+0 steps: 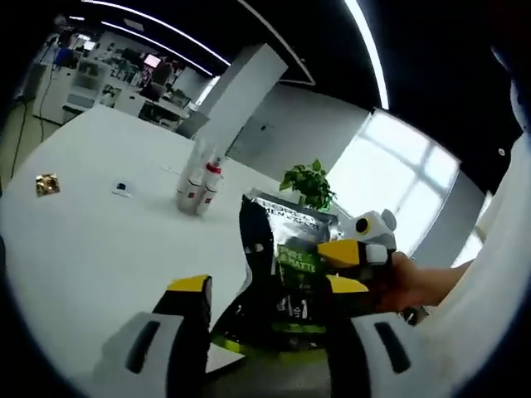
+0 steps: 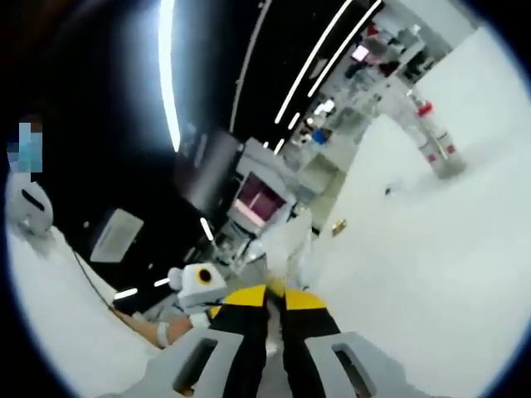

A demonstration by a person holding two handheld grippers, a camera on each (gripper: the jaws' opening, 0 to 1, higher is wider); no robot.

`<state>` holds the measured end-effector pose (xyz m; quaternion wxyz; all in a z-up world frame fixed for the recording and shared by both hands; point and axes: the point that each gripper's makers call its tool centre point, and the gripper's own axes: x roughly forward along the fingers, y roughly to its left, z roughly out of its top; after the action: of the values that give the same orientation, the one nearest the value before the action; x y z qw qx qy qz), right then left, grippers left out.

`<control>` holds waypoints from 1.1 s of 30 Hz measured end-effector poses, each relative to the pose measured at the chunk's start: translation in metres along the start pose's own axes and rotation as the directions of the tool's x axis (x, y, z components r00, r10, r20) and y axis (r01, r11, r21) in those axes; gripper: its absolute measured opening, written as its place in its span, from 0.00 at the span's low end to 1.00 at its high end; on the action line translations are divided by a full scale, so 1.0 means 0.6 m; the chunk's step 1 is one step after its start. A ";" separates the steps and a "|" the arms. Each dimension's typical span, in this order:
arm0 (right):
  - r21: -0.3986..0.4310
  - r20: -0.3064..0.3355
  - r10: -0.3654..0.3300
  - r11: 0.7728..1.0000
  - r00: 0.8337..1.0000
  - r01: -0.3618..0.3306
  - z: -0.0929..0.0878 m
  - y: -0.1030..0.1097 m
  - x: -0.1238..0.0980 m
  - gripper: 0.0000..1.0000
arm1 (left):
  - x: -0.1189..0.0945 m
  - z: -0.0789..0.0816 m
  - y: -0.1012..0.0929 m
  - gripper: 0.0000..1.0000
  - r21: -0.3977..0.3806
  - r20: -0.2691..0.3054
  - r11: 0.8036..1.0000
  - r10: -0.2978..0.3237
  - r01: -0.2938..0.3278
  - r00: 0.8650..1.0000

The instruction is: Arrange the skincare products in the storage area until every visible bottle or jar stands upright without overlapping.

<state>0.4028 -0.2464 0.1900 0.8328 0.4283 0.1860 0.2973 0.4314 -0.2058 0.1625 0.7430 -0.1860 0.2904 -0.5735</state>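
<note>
On the white table (image 1: pixel 91 249), far left, a small gold square packet (image 1: pixel 47 184) lies flat, and a small white card (image 1: pixel 122 188) lies near it. Further right, two clear bottles (image 1: pixel 199 189) with red-and-white caps stand upright, touching side by side, well apart from my left gripper (image 1: pixel 267 292). Its yellow-tipped fingers (image 1: pixel 189 286) stand wide open, holding nothing. Between them and beyond sits a black and green pouch (image 1: pixel 292 257), upright, with a potted plant (image 1: pixel 309 184) behind it. My right gripper comes in at the pouch's right edge.

Right gripper view: my right gripper (image 2: pixel 274 300) has its fingers (image 2: pixel 243 297) drawn narrow, almost touching; whether anything is pinched, I cannot tell. Far right, the bottles (image 2: pixel 436 137) stand on the table.
</note>
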 end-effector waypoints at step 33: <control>0.080 -0.068 0.196 0.978 0.978 -0.190 -0.017 0.050 -0.001 0.03 | -0.025 0.005 -0.087 0.00 -0.329 0.026 0.877 -0.363 0.351 0.931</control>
<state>0.3864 -0.2273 0.2091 0.7762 0.4629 0.1854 0.3857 0.3916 -0.2058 0.1999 0.5778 -0.3467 0.3558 -0.6476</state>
